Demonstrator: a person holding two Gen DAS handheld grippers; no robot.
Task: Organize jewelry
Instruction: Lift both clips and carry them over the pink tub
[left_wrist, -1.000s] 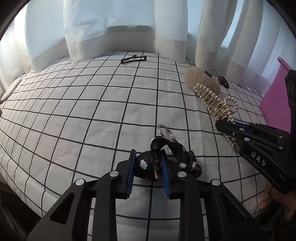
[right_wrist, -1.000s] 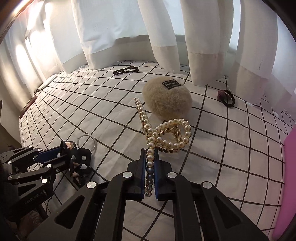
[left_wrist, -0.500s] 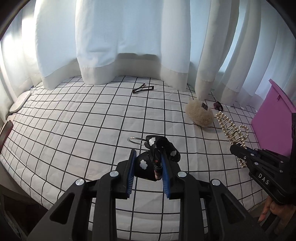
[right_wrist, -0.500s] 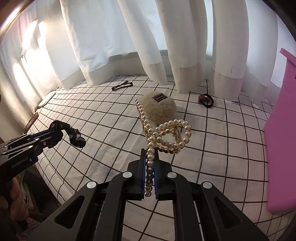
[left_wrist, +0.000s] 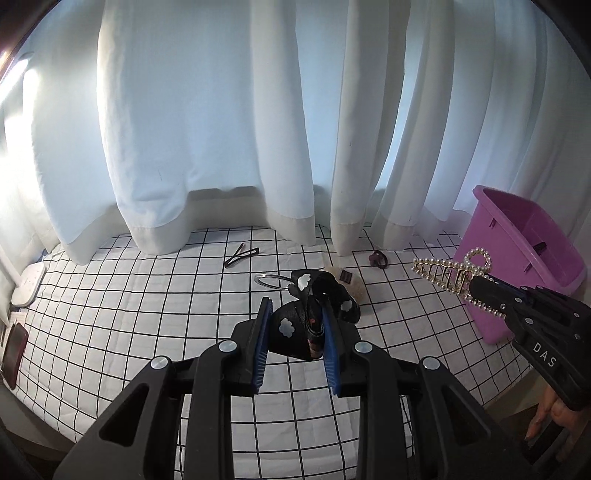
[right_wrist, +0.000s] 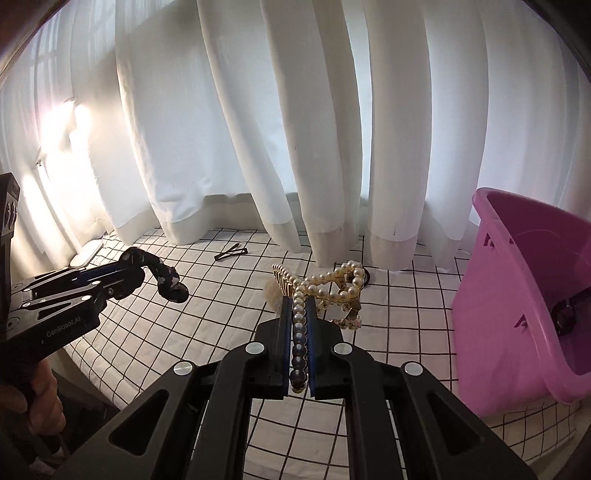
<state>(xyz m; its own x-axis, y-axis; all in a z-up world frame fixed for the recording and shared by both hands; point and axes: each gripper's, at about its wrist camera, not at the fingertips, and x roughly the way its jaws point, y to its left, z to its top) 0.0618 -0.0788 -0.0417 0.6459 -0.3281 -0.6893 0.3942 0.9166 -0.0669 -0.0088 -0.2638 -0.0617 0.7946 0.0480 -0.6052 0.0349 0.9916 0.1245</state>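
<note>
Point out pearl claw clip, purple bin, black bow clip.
pearl claw clip (right_wrist: 334, 284): right wrist view, on its pearl loop.
purple bin (right_wrist: 491, 321): right wrist view, on its outer wall.
black bow clip (left_wrist: 286, 326): left wrist view, on a white cloud print.

Both wrist views face curtains (left_wrist: 207, 122), sharing checked bed (right_wrist: 399, 325).

A home bedroom: a bed (left_wrist: 110, 314) under a white black-grid quilt, long white curtains (left_wrist: 207, 122) behind it, and a purple plastic bin (right_wrist: 517, 295) alongside.

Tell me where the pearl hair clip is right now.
The pearl hair clip is held in the right claw, lifted above the checked sheet, left of the purple bin.
</note>
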